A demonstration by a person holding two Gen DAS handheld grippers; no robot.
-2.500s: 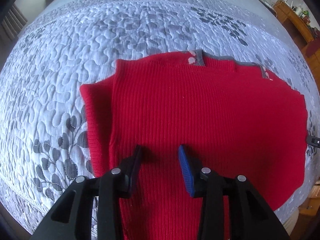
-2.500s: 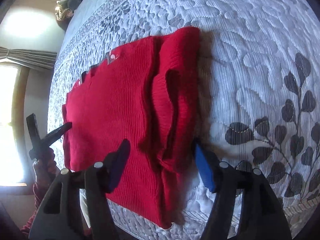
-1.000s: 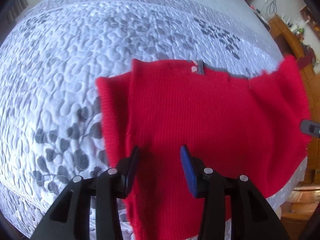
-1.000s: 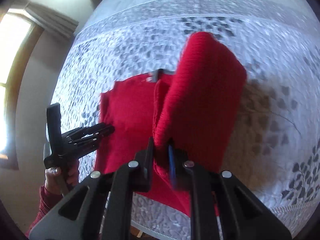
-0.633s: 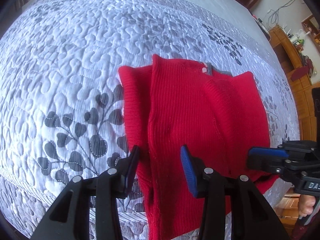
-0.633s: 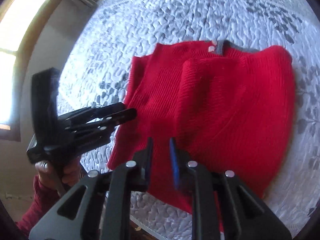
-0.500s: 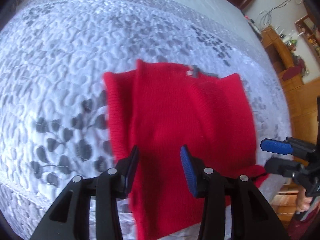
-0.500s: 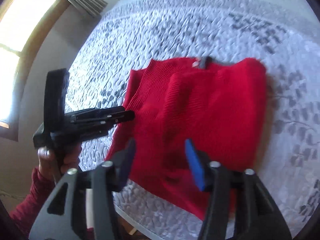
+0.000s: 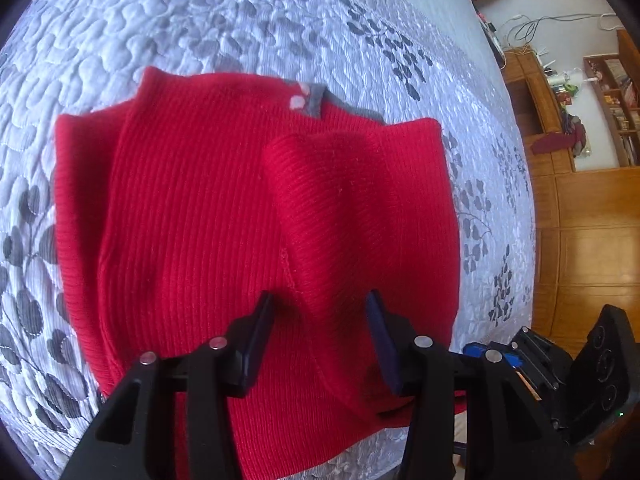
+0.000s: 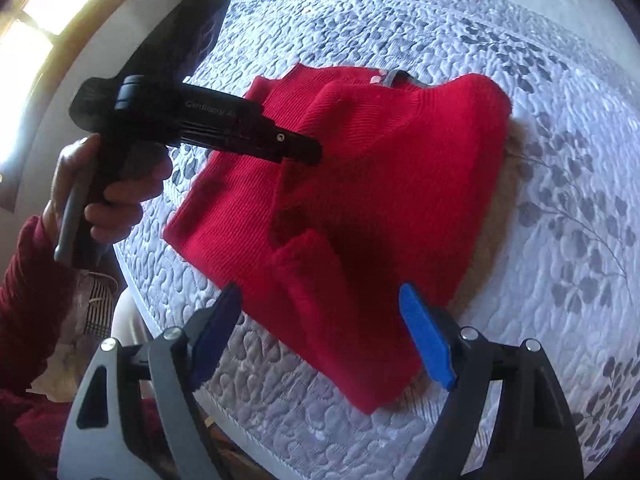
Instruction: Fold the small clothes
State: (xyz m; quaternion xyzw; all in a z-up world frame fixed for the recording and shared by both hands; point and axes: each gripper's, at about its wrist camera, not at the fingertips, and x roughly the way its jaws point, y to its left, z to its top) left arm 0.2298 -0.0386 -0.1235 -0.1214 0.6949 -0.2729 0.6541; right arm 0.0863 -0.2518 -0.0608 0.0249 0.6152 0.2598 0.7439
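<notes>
Red ribbed knit sweater (image 9: 192, 216), sides folded in, on quilted leaf-patterned bed (image 9: 240, 20).
Right tool (image 10: 320, 336) has just been opening, empty; left tool (image 9: 320, 336) hangs unclenched above. Bottom-to-collar fold judged next.

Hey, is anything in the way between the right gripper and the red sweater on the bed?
Nothing visible. The right gripper, whose jaws have just been opening, hangs open right over the sweater near its closest edge, pads clear of it. The left gripper is farther back over the sweater, not in between.

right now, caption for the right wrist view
Open right gripper above the folded red sweater on the quilted bedspread.
</notes>
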